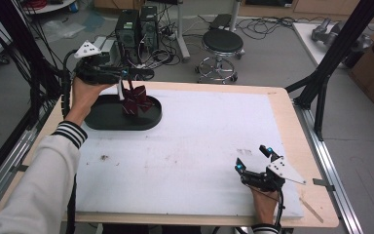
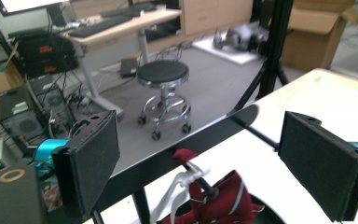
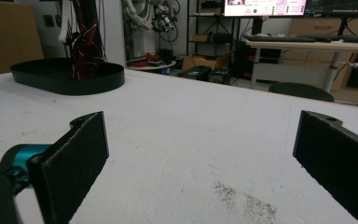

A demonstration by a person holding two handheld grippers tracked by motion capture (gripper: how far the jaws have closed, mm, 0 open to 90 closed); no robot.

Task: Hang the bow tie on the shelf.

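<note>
Well, from the high view the black oval tray (image 1: 107, 119) sits on the white foam-covered table (image 1: 190, 156) at its far left corner, and I use that tray as my marker. A dark red cloth item with pale stripes (image 1: 135, 100) stands inside the tray toward its right end, a white strap (image 1: 120, 90) rising from it. The left gripper (image 1: 141, 73) is held in a hand (image 1: 84, 95) above the tray's far rim, over the cloth; how its jaws stand I cannot tell from here. The right gripper (image 1: 254, 158) rests well away from the tray, at the table's near right, with its jaws spread and nothing between them. A black round stool (image 1: 222, 41) stands on the floor beyond the tray, off to the right.

Looking along the left gripper (image 2: 214, 154) in its own view, the two black padded jaws stand wide apart and bare. The red striped cloth (image 2: 223, 198) lies below and between them, untouched, with the white strap (image 2: 182, 184) looping up from it. The stool (image 2: 163, 74) sits past the table edge.

Over in the right gripper view, the right gripper (image 3: 200, 154) hovers low over the white foam (image 3: 182, 121), jaws parted with only the surface between them. The tray (image 3: 67, 77) lies far off to the upper left, the red cloth (image 3: 85, 53) upright inside it.
</note>
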